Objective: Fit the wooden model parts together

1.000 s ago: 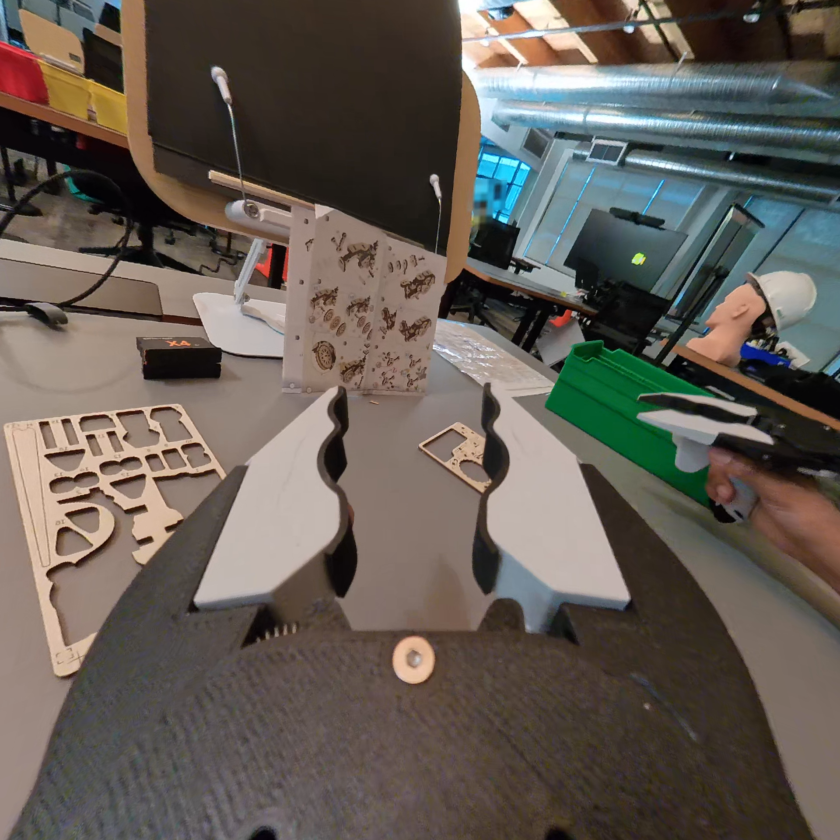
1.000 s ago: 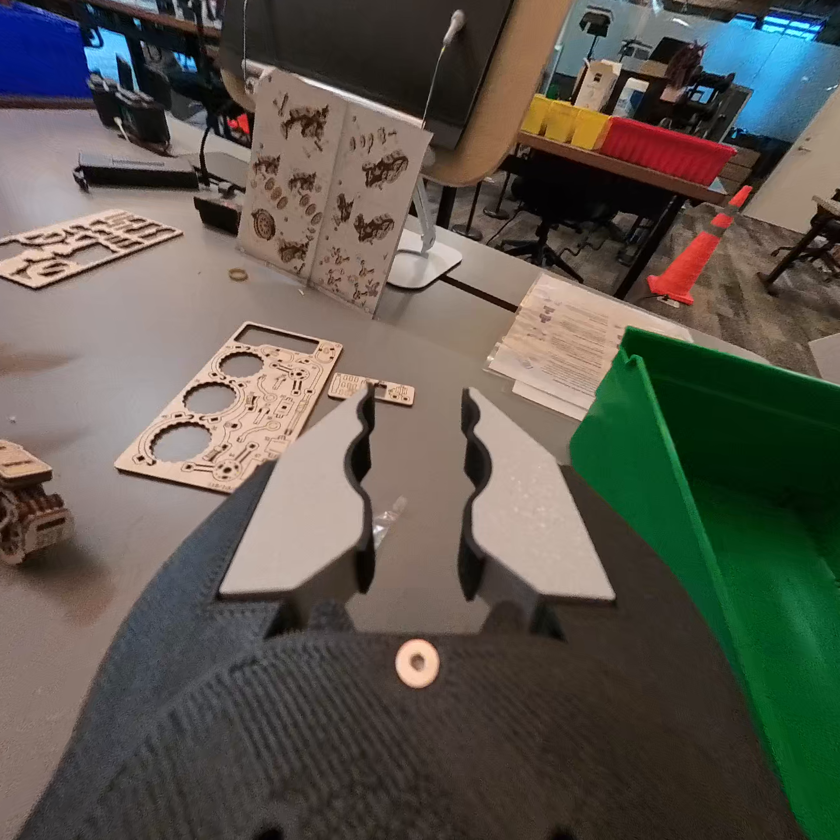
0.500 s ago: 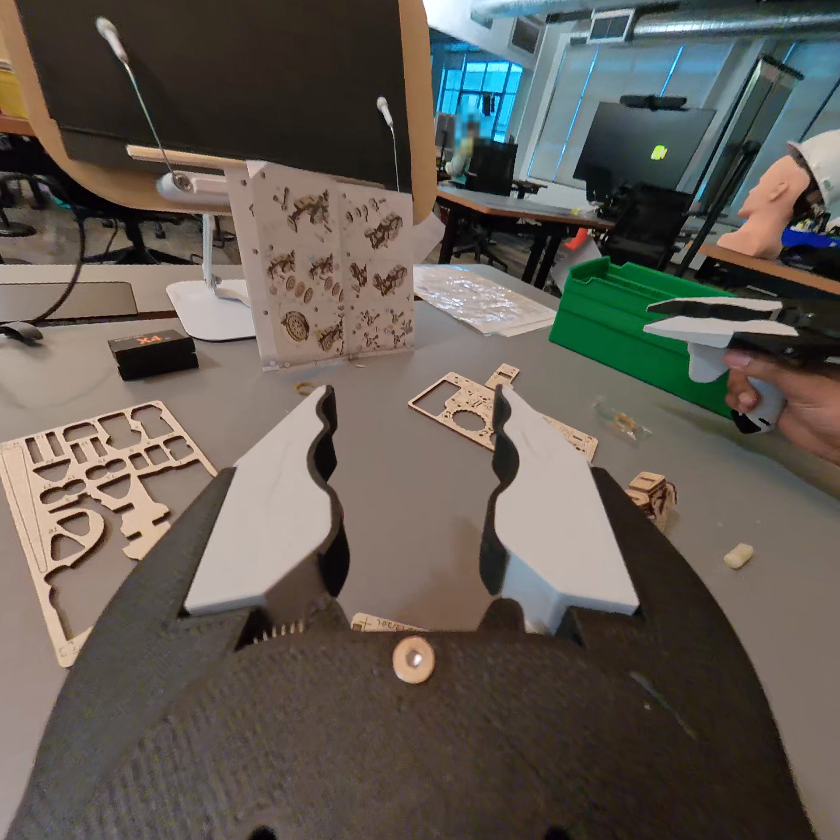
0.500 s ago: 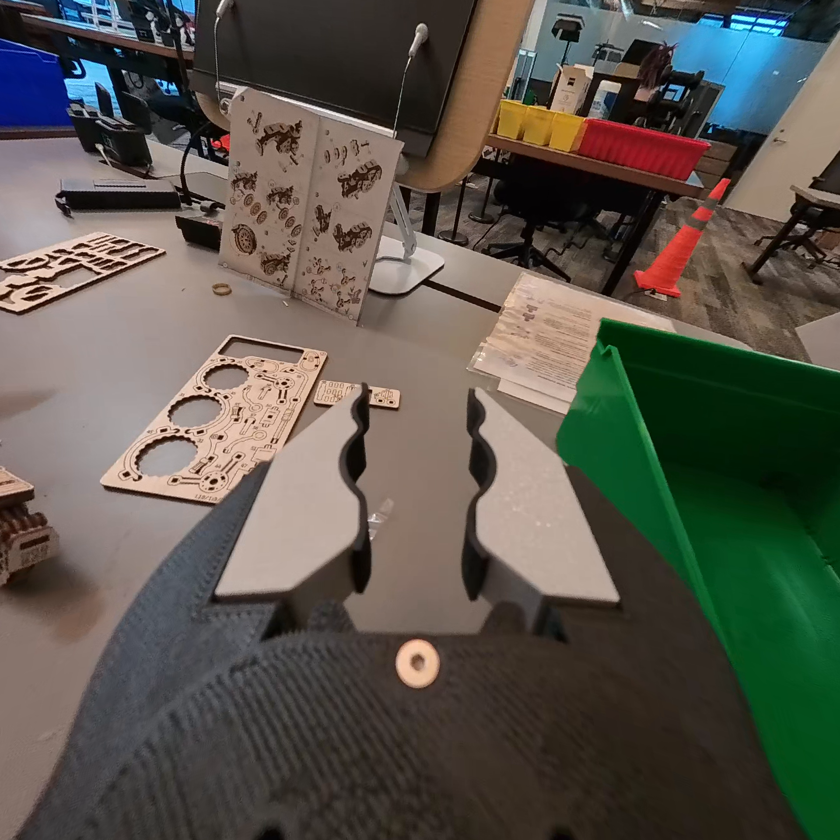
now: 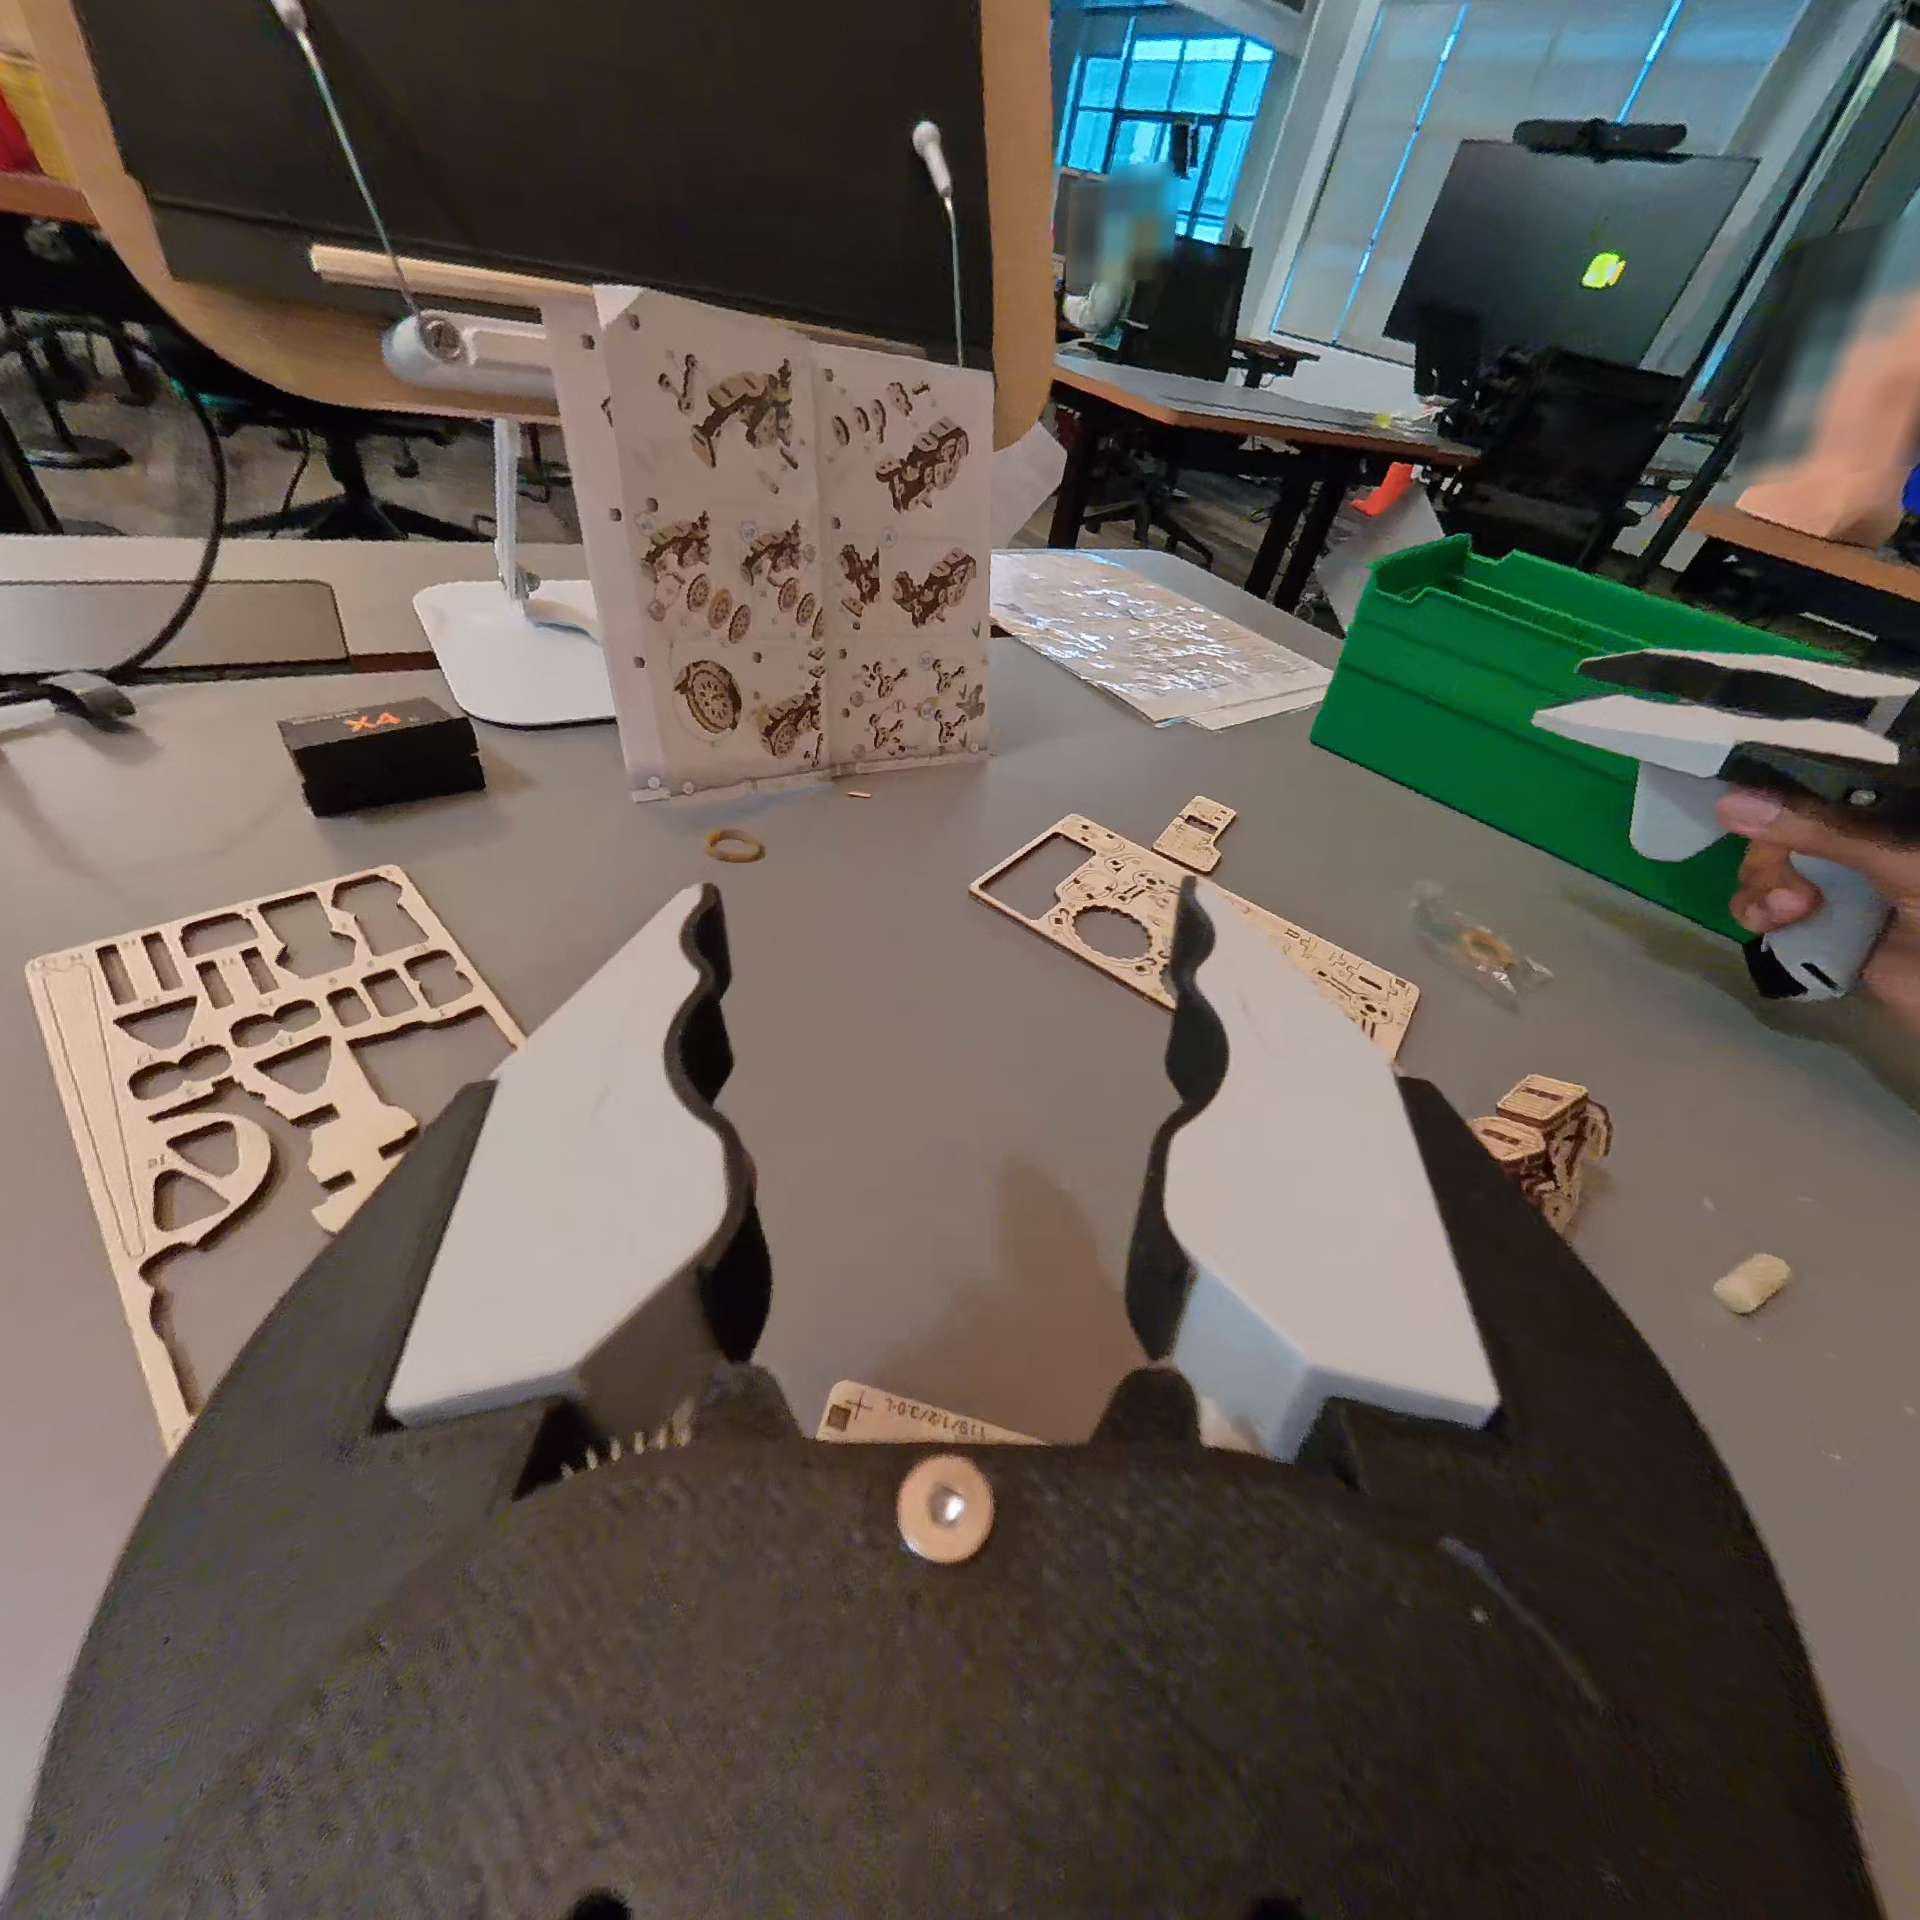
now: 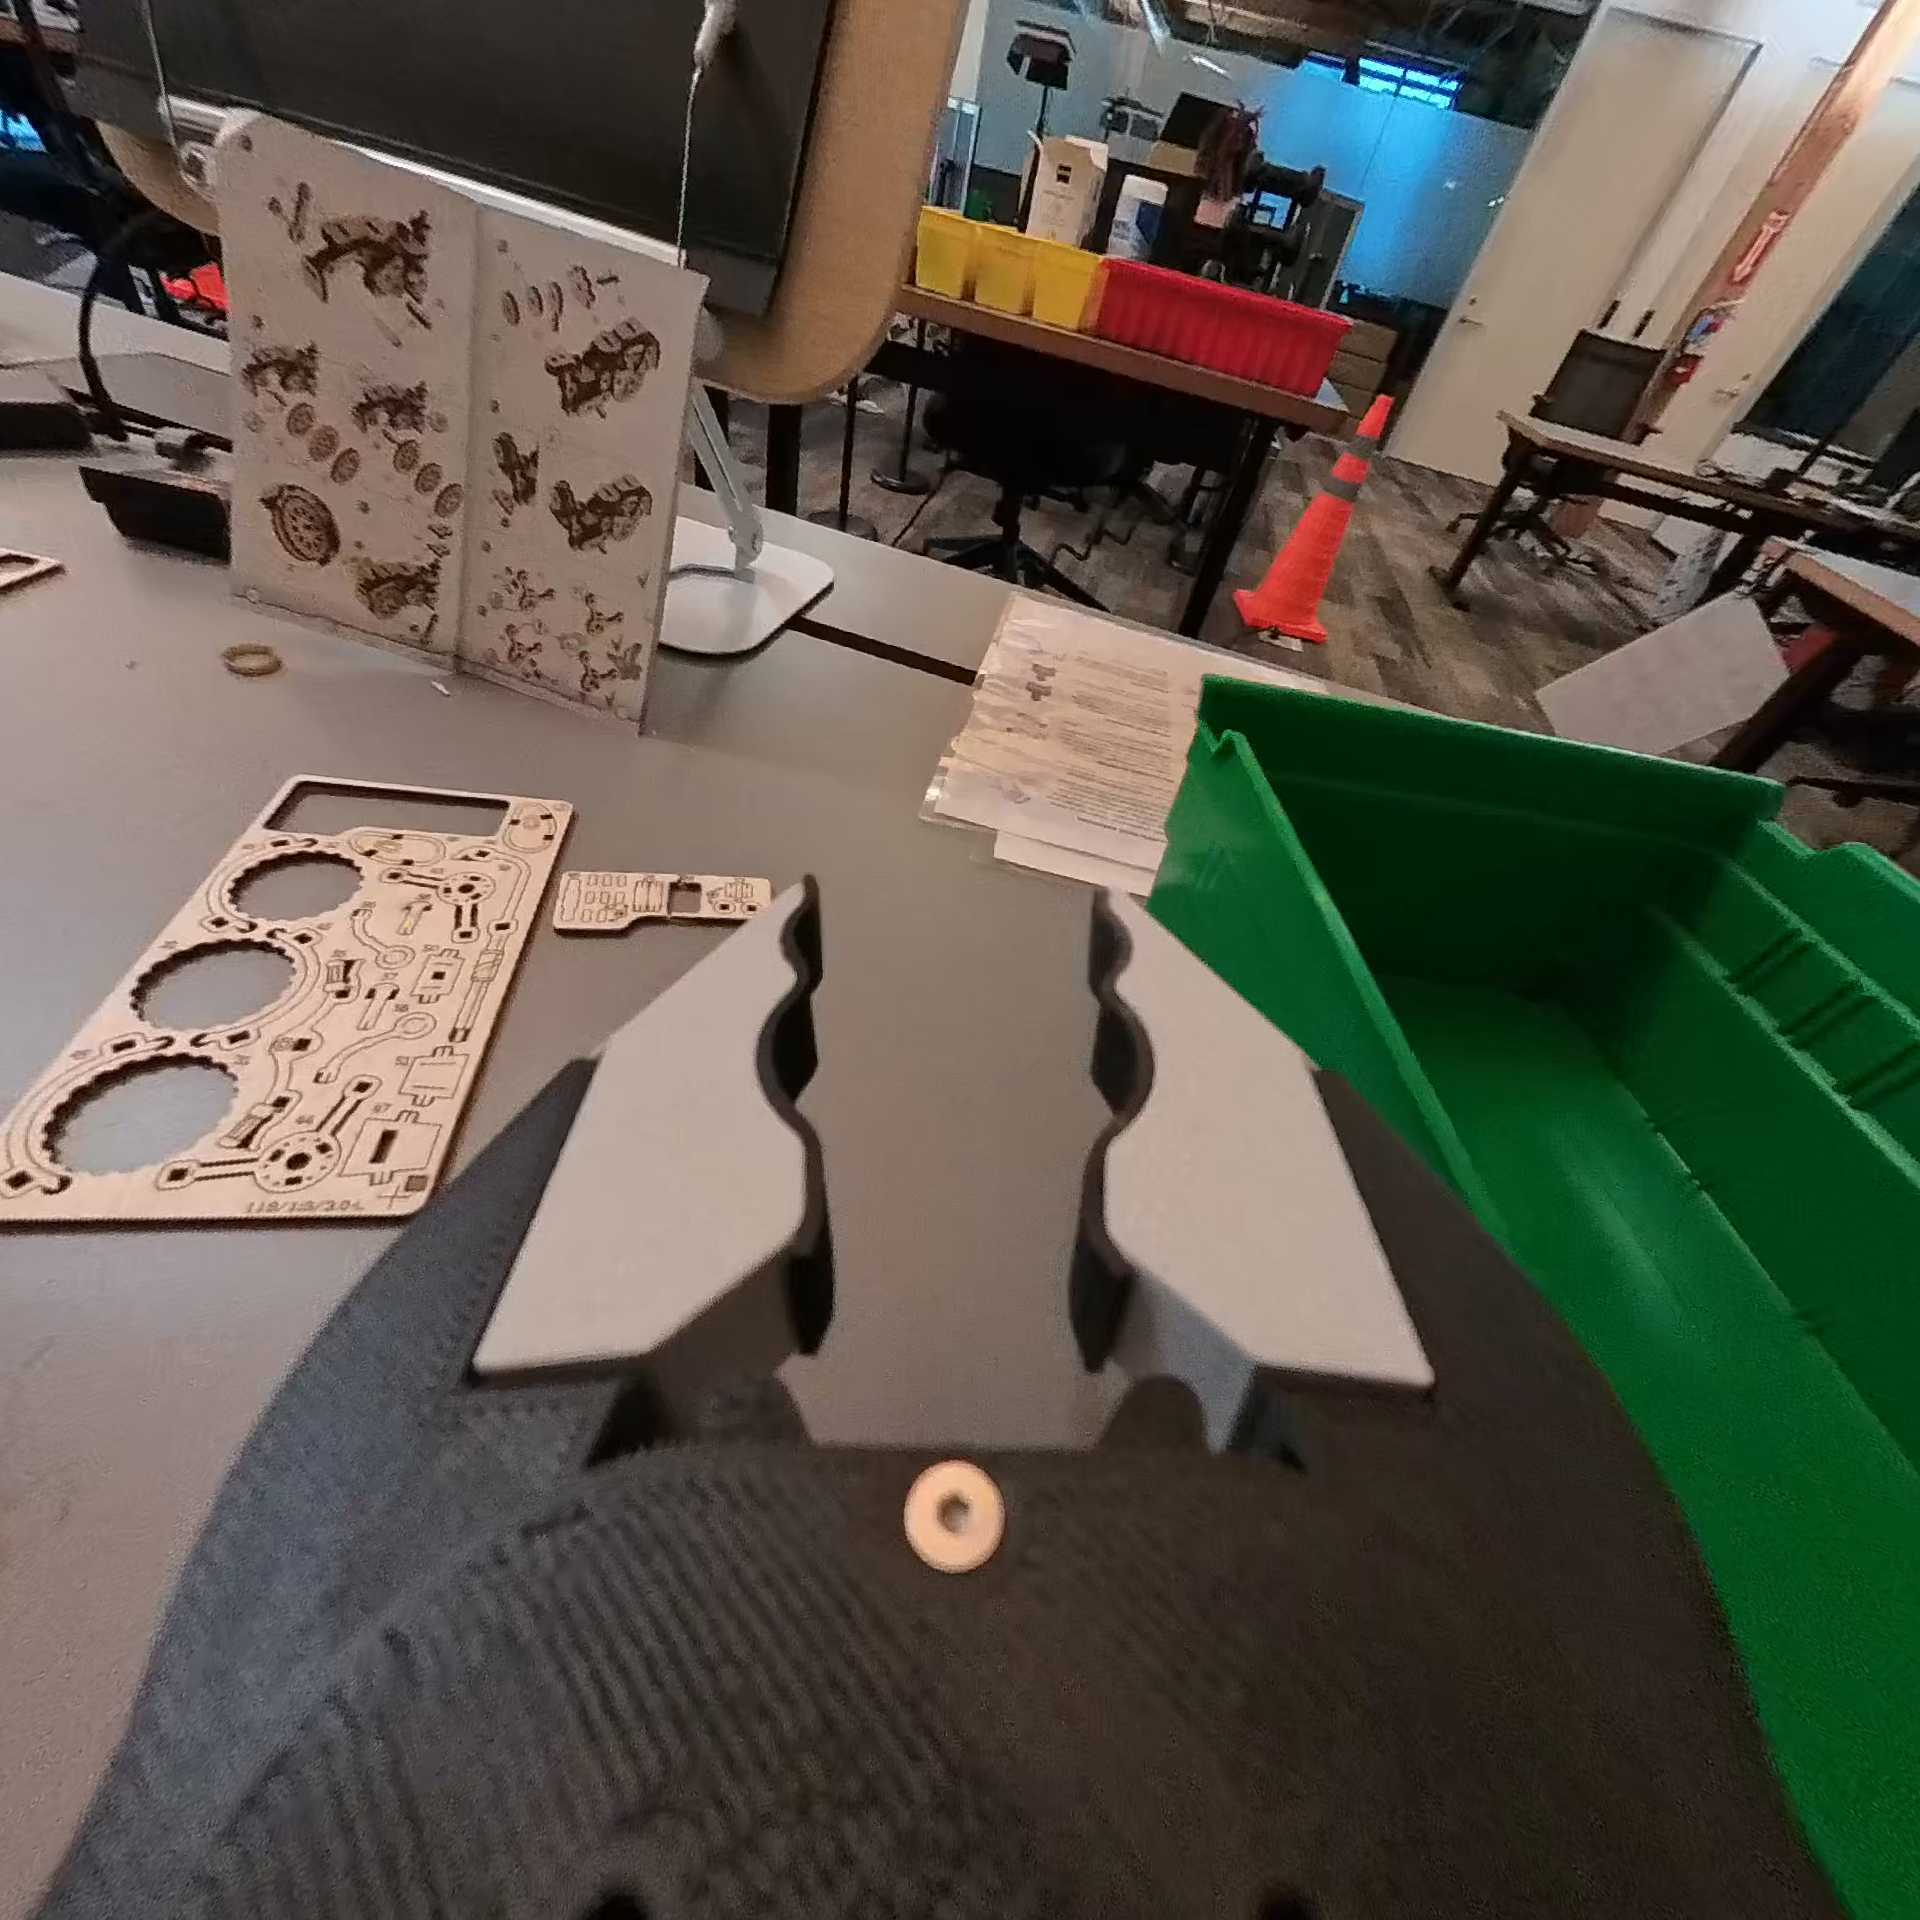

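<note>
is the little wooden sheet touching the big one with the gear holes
Apart. The right wrist view shows bare table between the small sheet and the large sheet.

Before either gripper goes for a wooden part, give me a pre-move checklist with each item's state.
1. Left gripper open and holding nothing: ok.
2. Right gripper open and holding nothing: ok.
3. Part-built wooden model in view, lying free on the table to the right of the left gripper: ok.
4. Wooden gear sheet lying flat, nothing on top of it: ok.
5. Instruction sheet standing upright and readable from both views: ok.
6. Which loose part fits the model next: cannot tell.
</note>
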A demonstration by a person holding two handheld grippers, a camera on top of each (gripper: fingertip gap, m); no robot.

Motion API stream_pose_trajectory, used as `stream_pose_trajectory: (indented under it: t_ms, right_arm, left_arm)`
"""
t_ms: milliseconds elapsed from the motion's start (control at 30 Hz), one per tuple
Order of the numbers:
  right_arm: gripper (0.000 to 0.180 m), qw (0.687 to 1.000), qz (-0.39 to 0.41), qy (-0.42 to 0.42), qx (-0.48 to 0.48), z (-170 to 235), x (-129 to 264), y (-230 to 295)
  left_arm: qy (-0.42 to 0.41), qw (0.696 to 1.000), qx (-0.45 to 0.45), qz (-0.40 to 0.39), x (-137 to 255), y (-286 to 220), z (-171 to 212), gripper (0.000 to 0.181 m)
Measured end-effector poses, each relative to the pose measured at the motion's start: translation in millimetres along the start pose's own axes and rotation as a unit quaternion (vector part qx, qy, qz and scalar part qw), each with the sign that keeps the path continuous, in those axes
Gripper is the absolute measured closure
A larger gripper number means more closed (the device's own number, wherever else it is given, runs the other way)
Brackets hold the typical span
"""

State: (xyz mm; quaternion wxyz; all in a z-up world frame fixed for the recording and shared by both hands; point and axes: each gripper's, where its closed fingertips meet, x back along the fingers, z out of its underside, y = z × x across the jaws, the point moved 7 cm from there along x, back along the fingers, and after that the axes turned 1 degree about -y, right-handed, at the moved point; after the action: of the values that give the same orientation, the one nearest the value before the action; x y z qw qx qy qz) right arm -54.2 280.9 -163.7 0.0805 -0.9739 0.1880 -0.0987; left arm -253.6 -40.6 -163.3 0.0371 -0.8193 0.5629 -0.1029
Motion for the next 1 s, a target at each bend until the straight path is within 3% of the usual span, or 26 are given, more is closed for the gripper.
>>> stream_pose_trajectory:
  t_ms: [200, 767, 1000]
  right_arm:
    - [0.114, 1.000, -0.007, 0.014, 0.003, 3.5, -5.0, 9.4]
    - [0.121, 0.999, -0.046, 0.012, -0.023, 3.8, -10.0, 28.1]
    - [0.120, 0.998, -0.047, 0.019, 0.026, 5.1, -11.4, 32.1]
  left_arm:
    - [0.004, 1.000, -0.005, -0.014, 0.4, 6.2, 0.3, 0.084]
    - [0.023, 0.999, -0.022, -0.030, -10.0, 3.1, 5.0, 0.094]
    - [0.021, 0.999, -0.016, -0.025, -13.3, 1.5, 4.8, 0.094]
